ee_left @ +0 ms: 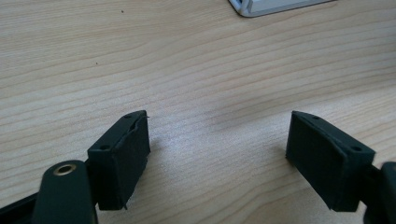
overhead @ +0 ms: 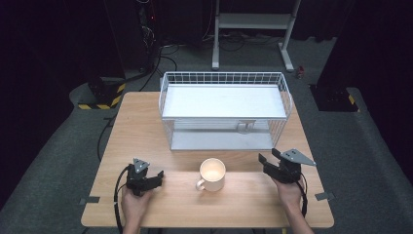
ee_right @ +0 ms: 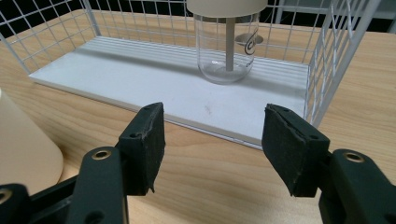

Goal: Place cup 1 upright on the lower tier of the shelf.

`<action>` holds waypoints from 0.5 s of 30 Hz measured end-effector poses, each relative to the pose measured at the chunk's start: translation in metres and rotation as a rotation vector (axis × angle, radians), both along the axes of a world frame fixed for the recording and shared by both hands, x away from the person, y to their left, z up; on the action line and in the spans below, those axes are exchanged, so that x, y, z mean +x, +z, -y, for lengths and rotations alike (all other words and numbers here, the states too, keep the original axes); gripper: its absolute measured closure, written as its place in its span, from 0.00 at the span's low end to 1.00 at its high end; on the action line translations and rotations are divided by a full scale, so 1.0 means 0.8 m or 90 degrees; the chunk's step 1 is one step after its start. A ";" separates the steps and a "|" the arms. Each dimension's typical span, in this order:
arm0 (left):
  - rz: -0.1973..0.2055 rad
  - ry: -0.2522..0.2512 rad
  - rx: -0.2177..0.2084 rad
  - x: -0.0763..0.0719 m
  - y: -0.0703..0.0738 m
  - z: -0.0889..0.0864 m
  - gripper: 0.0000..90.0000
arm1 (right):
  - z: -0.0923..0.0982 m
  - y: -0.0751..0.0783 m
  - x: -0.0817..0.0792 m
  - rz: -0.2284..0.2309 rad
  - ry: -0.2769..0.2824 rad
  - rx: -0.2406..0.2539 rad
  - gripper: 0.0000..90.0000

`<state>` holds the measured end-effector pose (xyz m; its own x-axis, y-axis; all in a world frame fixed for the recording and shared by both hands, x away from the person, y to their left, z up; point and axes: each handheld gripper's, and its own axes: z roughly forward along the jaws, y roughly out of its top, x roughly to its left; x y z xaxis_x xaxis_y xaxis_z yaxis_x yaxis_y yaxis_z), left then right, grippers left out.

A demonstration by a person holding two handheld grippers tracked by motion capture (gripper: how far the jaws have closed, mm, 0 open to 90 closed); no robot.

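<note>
A cream mug (overhead: pixel 212 174) stands near the front middle of the wooden table (overhead: pixel 141 131), its handle toward the front left. Its side also shows at the left edge of the right gripper view as the mug (ee_right: pixel 23 149). A clear glass jar (ee_right: pixel 227 46) with a cream lid sits on the lower white shelf of a wire rack (overhead: pixel 224 78). My left gripper (overhead: pixel 159 175) lies left of the mug; its jaws stand open over bare wood, as my left gripper (ee_left: pixel 218 135) shows. My right gripper (overhead: pixel 268 157), right of the mug, is open and faces the jar, with nothing between my right gripper (ee_right: pixel 215 126) pads.
The rack takes up the back half of the table, with a white top shelf (overhead: pixel 223 101) and wire walls (ee_right: pixel 336 56) around the lower shelf (ee_right: pixel 154 79). A corner of the rack's base (ee_left: pixel 275 5) lies ahead of the left gripper. Dark floor with cables surrounds the table.
</note>
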<state>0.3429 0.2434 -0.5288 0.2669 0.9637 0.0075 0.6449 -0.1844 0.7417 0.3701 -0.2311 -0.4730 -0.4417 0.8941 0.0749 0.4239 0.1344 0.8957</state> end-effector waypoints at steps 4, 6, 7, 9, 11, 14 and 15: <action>0.000 0.000 0.000 0.000 0.000 0.000 0.24 | 0.003 -0.002 -0.005 0.000 0.001 0.002 0.44; 0.000 0.000 0.000 0.000 0.000 0.000 0.24 | 0.004 -0.002 -0.008 -0.001 0.001 0.005 0.44; 0.000 0.001 0.001 0.000 0.000 0.000 0.24 | 0.004 -0.003 -0.009 -0.001 0.002 0.003 0.44; 0.000 0.000 0.001 0.000 0.000 0.000 0.24 | 0.006 -0.005 -0.012 -0.002 0.004 -0.001 0.44; 0.000 0.000 0.000 0.000 0.000 0.000 0.24 | 0.007 -0.007 -0.015 -0.001 0.003 -0.004 0.44; 0.000 0.000 0.000 0.000 0.000 0.000 0.24 | 0.010 -0.011 -0.019 -0.006 0.002 -0.005 0.43; 0.000 0.000 0.001 0.000 0.000 0.000 0.24 | 0.011 -0.012 -0.020 -0.006 0.002 -0.007 0.43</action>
<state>0.3429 0.2433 -0.5288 0.2668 0.9637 0.0089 0.6445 -0.1853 0.7418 0.3539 -0.2400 -0.4828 -0.4438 0.8935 0.0687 0.4313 0.1458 0.8903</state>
